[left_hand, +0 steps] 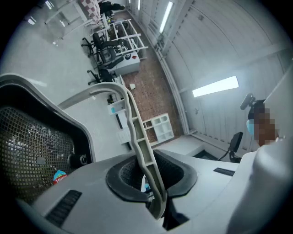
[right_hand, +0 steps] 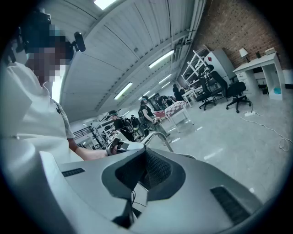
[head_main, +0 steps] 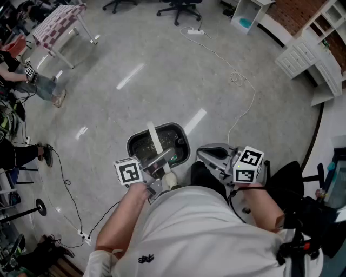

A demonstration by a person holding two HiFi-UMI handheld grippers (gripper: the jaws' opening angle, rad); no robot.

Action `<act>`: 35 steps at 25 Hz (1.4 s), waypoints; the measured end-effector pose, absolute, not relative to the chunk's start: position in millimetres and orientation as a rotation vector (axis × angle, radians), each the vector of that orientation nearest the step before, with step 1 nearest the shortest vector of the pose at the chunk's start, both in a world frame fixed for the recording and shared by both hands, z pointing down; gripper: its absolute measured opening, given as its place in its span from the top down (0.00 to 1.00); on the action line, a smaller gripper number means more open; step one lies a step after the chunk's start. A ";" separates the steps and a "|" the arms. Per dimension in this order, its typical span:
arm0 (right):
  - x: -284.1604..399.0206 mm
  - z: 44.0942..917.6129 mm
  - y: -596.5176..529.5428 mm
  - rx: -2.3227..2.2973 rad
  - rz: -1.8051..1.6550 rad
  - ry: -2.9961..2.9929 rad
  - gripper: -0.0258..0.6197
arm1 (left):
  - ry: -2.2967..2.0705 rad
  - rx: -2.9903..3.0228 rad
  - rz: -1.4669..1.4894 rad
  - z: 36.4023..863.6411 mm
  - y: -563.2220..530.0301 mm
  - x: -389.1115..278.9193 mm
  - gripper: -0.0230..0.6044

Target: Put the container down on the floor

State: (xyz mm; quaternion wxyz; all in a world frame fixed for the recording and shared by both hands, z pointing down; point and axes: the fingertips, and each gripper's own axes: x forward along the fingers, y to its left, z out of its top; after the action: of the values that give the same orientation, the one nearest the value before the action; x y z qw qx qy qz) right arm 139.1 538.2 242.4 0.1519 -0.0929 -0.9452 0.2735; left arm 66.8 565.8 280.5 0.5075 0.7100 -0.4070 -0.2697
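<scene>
The container point(head_main: 141, 146) is a dark mesh bin with a grey rim and a pale handle point(head_main: 155, 138) arching over it. It is right in front of me, over the grey floor; whether it touches the floor I cannot tell. My left gripper point(head_main: 158, 164) is shut on that handle. In the left gripper view the ribbed handle point(left_hand: 141, 139) runs between the pads of the left gripper point(left_hand: 154, 185), with the mesh wall point(left_hand: 27, 151) at the left. A small red-labelled item point(left_hand: 59, 176) lies inside. My right gripper point(head_main: 208, 156) hovers beside the bin, and the right gripper point(right_hand: 146, 171) is shut and empty.
A white cable point(head_main: 246, 89) winds across the floor from a power strip point(head_main: 195, 32). Office chairs point(head_main: 181, 9) stand at the far end, a checkered table point(head_main: 58, 24) at far left, white shelving point(head_main: 311, 57) at right. A seated person point(head_main: 32, 81) is at left, a black chair point(head_main: 294, 186) near my right.
</scene>
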 end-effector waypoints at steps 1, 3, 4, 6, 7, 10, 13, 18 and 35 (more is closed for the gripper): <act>140.6 242.6 538.0 -0.261 0.787 -2.715 0.94 | -0.988 1.704 -0.645 283.9 567.0 64.8 0.88; 143.5 243.0 536.3 -0.249 0.786 -2.718 0.94 | -0.998 1.692 -0.637 290.2 569.0 61.0 0.88; 144.8 243.0 534.4 -0.243 0.783 -2.719 0.94 | -1.000 1.688 -0.633 293.2 569.5 59.1 0.88; 146.8 242.0 527.9 -0.227 0.778 -2.723 0.94 | -1.003 1.681 -0.622 298.4 568.3 55.8 0.88; 148.1 241.7 523.5 -0.217 0.776 -2.726 0.94 | -1.002 1.680 -0.618 299.9 566.1 55.5 0.88; 154.7 245.5 506.8 -0.189 0.763 -2.734 0.94 | -0.988 1.688 -0.601 307.4 554.7 62.4 0.88; 164.9 248.7 471.5 -0.166 0.777 -2.745 0.94 | -0.969 1.705 -0.584 308.0 521.8 74.8 0.88; 178.1 247.2 398.6 -0.138 0.782 -2.780 0.93 | -0.939 1.721 -0.558 304.7 451.3 93.9 0.88; 142.3 294.3 181.7 0.080 0.853 -2.776 0.79 | -0.827 1.763 -0.487 343.5 205.7 59.5 0.88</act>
State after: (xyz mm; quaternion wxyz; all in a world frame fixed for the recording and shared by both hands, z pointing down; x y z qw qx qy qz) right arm 142.3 181.7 294.3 0.1177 0.0274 -0.9489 0.2916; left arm 59.5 205.7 343.5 0.5372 0.7408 -0.3475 -0.2047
